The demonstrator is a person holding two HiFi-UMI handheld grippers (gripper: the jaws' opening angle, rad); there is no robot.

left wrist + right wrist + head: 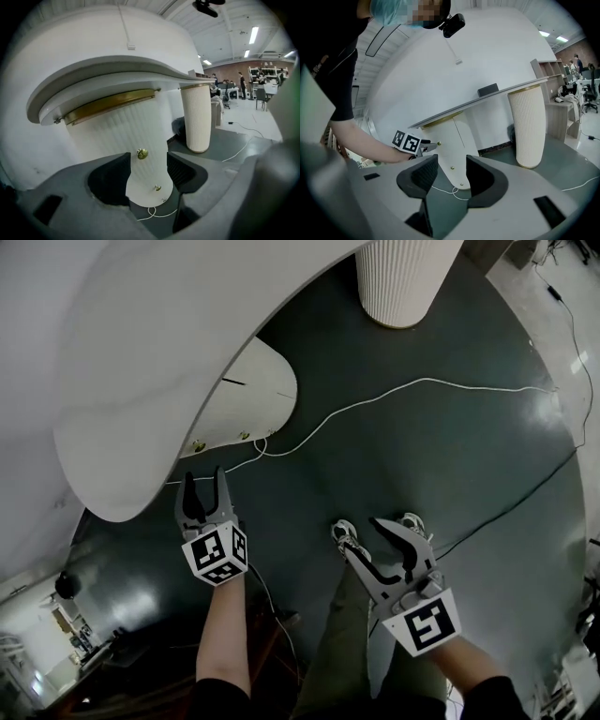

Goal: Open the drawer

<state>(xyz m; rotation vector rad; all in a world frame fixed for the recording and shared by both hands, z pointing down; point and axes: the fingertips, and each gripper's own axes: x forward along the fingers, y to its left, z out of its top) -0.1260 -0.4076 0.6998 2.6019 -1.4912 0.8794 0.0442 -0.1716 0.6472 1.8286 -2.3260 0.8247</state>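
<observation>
A white drawer pedestal (136, 131) with ribbed fronts stands under the curved white desk top (159, 352). Its upper brass knob (142, 153) shows between my left gripper's open fingers, a short way ahead and untouched; a lower knob (157, 188) sits beneath it. My left gripper (204, 476) points at the pedestal (248, 395) from close by. From the right gripper view, the left gripper (429, 146) hovers just short of the upper knob (438, 143). My right gripper (364, 535) hangs open over the floor, farther back, holding nothing.
A white ribbed column (403, 277) props up the desk to the right of the pedestal. A white cable (375, 399) snakes across the dark floor and loops at the pedestal's foot. The person's shoes (412, 521) are beside the right gripper.
</observation>
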